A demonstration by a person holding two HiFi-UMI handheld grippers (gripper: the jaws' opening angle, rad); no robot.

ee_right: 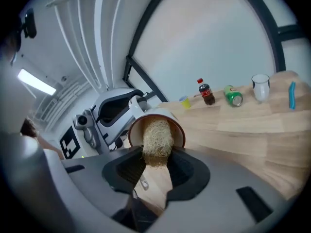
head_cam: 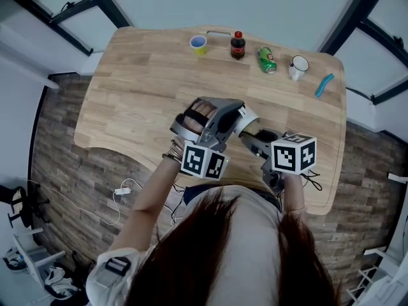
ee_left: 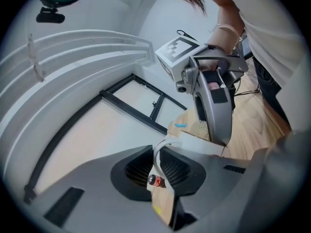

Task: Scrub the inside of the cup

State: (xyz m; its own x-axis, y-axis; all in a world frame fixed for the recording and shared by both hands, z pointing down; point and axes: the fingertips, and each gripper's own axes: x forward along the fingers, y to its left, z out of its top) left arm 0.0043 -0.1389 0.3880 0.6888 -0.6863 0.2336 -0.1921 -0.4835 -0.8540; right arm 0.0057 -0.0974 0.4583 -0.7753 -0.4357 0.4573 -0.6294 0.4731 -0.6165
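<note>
A white cup with a brown rim (ee_right: 156, 128) is held on its side above the table's near edge, its mouth toward my right gripper. My left gripper (ee_left: 155, 166) is shut on the cup's white handle (ee_left: 158, 152). My right gripper (ee_right: 156, 163) is shut on a straw-coloured loofah scrubber (ee_right: 156, 141), whose far end reaches inside the cup. In the head view the two grippers meet close together, the left gripper (head_cam: 239, 115) at the cup (head_cam: 249, 118) and the right gripper (head_cam: 256, 139) just below it. The cup's bottom is hidden.
Along the far edge of the wooden table (head_cam: 146, 88) stand a yellow cup (head_cam: 198, 44), a cola bottle (head_cam: 238, 45), a green can on its side (head_cam: 267, 60), a white mug (head_cam: 298, 66) and a blue tool (head_cam: 324, 85).
</note>
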